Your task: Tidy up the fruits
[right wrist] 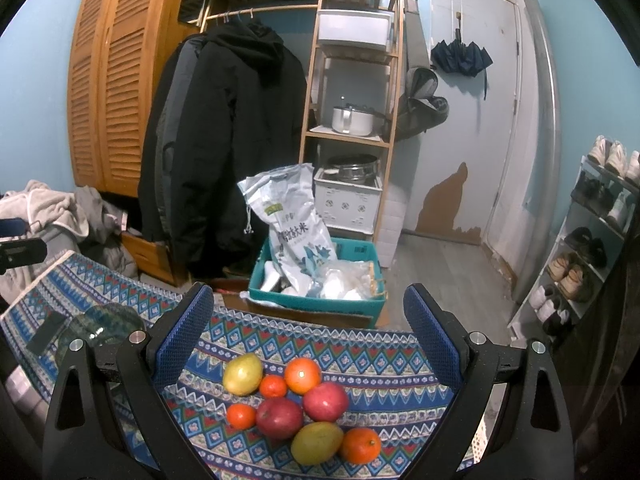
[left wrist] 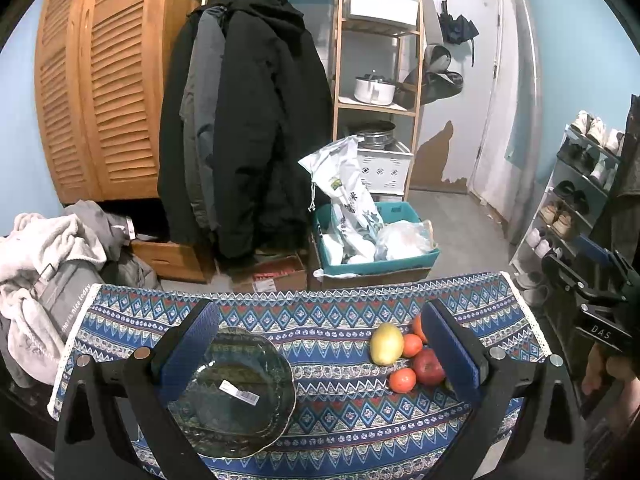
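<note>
You had both tools spread wide and carrying nothing: the left hand-held gripper (left wrist: 320, 344) hung over the glass plate (left wrist: 236, 396) at the lower left of its frame, and the right hand-held gripper (right wrist: 308, 332) hung over the fruit pile in the lower centre of its own.

The fruit lay bunched on the patterned cloth (right wrist: 384, 356) covering the bench — two red apples (right wrist: 279, 417) (right wrist: 325, 401) touching at the middle, a yellow-green pear (right wrist: 242, 373) at the upper left of the heap, a mango (right wrist: 317, 442) nearest the camera, and oranges (right wrist: 302, 376) and smaller tangerines (right wrist: 241, 416) tucked around them.

By my reckoning, the apples and oranges were firm and would take a squeeze across the widest part; the pear and mango looked likelier to bruise, so a lighter close across the belly would have suited. All were round and apt to roll once a neighbour was lifted, so the outer pieces seemed the safer start. The plate looked brittle and slick, with a label (left wrist: 238, 392) stuck in its middle.

The far edge of the bench sat just beyond the pile in the right view, with a teal crate (right wrist: 320, 304) below it — little room for a runaway. Open cloth lay between plate and fruit.
</note>
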Tool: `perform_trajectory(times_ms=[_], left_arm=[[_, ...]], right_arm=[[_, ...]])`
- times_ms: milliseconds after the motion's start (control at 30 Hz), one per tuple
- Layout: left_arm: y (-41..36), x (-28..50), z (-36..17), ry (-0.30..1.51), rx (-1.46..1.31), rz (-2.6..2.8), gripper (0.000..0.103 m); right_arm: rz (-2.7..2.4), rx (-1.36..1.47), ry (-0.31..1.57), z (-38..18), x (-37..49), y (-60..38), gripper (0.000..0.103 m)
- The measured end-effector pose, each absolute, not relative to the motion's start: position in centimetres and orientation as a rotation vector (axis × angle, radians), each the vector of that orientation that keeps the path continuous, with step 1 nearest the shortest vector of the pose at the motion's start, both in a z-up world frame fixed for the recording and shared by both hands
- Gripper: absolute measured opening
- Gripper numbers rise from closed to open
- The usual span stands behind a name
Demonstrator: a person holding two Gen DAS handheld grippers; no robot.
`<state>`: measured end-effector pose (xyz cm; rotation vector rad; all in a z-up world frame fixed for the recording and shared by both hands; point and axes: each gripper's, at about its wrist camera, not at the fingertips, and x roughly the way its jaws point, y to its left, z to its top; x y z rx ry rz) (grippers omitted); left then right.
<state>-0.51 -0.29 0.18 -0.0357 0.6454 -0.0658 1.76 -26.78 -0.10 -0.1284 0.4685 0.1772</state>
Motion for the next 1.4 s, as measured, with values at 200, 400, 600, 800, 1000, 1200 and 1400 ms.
perform_trajectory(times_ms=[200, 400, 600, 800, 1000, 1200, 1400], left_arm=[[-0.3, -0.5, 0.2, 0.647, -0.036, -0.065, 0.102], [-0.3, -0.4, 0.1, 0.648, -0.035, -0.065, 0.102], [-0.3, -0.4, 0.2, 0.651, -0.029, -0.067, 0.102], [-0.9, 0.2, -0.7, 0.669, -0.015, -0.075, 0.102], [-2.2, 1.2, -3.2, 0.749, -0.006, -0.115, 0.102], [-3.9, 1.5, -4.6, 0.779, 0.020, -0.149, 0.102], [-5.3, 2.5, -6.9, 0.867, 0.017, -0.196, 0.102]], right_arm=[[0.178, -0.127, 0.469, -0.1, 1.7, -26.8, 0.094], [0.176, -0.128, 0.471, -0.2, 1.7, -26.9, 0.094], [0.171, -0.121, 0.484, -0.7, 1.8, -27.6, 0.094], [0.153, -0.122, 0.509, -1.1, 2.2, -28.1, 0.094], [0.124, -0.103, 0.572, -2.5, 3.2, -29.4, 0.094], [0.082, -0.117, 0.618, -3.7, 3.5, -30.8, 0.094], [0.046, -0.136, 0.699, -6.0, 4.2, -32.1, 0.094]])
